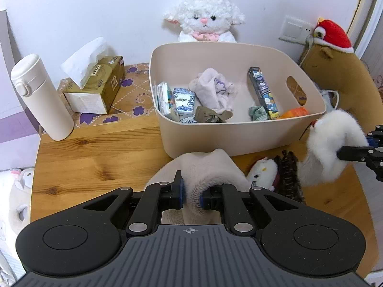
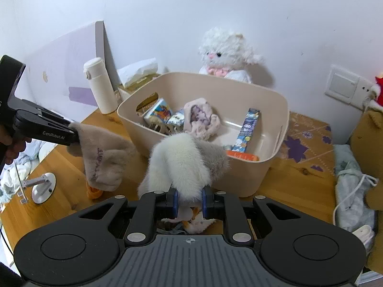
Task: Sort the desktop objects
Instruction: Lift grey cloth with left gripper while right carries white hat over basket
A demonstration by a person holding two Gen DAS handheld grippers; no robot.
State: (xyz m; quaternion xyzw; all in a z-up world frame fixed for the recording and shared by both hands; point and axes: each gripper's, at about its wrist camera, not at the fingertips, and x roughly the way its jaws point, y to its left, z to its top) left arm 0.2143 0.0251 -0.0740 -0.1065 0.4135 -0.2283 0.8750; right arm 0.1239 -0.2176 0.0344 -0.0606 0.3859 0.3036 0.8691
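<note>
My left gripper [image 1: 191, 197] is shut on a beige sock [image 1: 208, 167], held above the wooden table in front of the beige bin [image 1: 215, 134]; the sock also shows in the right wrist view [image 2: 103, 153]. My right gripper [image 2: 190, 201] is shut on a fluffy white plush toy [image 2: 182, 165], lifted just before the bin's near wall [image 2: 239, 179]; the toy shows at the right of the left wrist view [image 1: 328, 143]. The bin holds small boxes, a crumpled pink cloth [image 1: 215, 91], a long blue box [image 1: 263, 91] and an orange item [image 1: 294, 112].
A small white plush [image 1: 263, 169] and a dark hair claw [image 1: 289, 177] lie on the table before the bin. A white bottle [image 1: 40, 98] and a tissue box [image 1: 95, 86] stand at the left. A lamb plush [image 1: 205, 16] sits behind the bin, a brown plush [image 1: 342, 76] at the right.
</note>
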